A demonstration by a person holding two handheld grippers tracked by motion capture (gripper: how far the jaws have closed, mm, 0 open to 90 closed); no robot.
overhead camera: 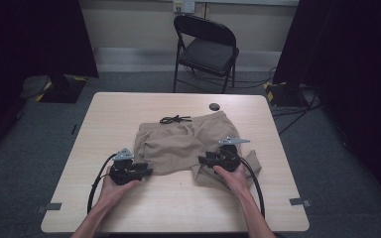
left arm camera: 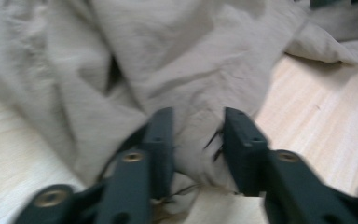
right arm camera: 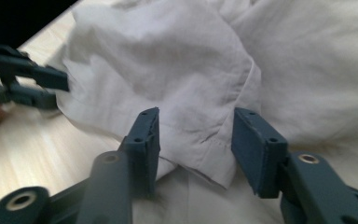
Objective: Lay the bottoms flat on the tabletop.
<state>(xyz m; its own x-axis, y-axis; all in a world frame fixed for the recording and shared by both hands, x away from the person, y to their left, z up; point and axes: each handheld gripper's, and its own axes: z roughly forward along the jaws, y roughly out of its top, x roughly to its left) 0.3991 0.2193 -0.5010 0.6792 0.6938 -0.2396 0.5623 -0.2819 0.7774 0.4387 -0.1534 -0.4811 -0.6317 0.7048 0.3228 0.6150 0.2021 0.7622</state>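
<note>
Item: tan shorts, crumpled, lying mid-table on a pale wooden table, waistband and black drawstring toward 12 o'clock, leg ends toward 6 o'clock. Left claw sits at the shorts' 8 o'clock corner; in the left gripper view its jaws stand apart with a bunched hem of the shorts between them, the fabric seeming to brush the pads, though the blur leaves any real pinch uncertain. Right claw sits at the 4 o'clock corner; in the right gripper view its jaws are parted either side of a folded hem corner, pads clear of the cloth. Step in hand, by judgement: taking hold of the two leg hems ahead of spreading or folding the garment. Next move calls for each claw to close firmly on its hem, catching all layers rather than the top one alone, before any lift or pull. Also present: a small dark disc near the far edge; a folding chair beyond the table at 12 o'clock.
</note>
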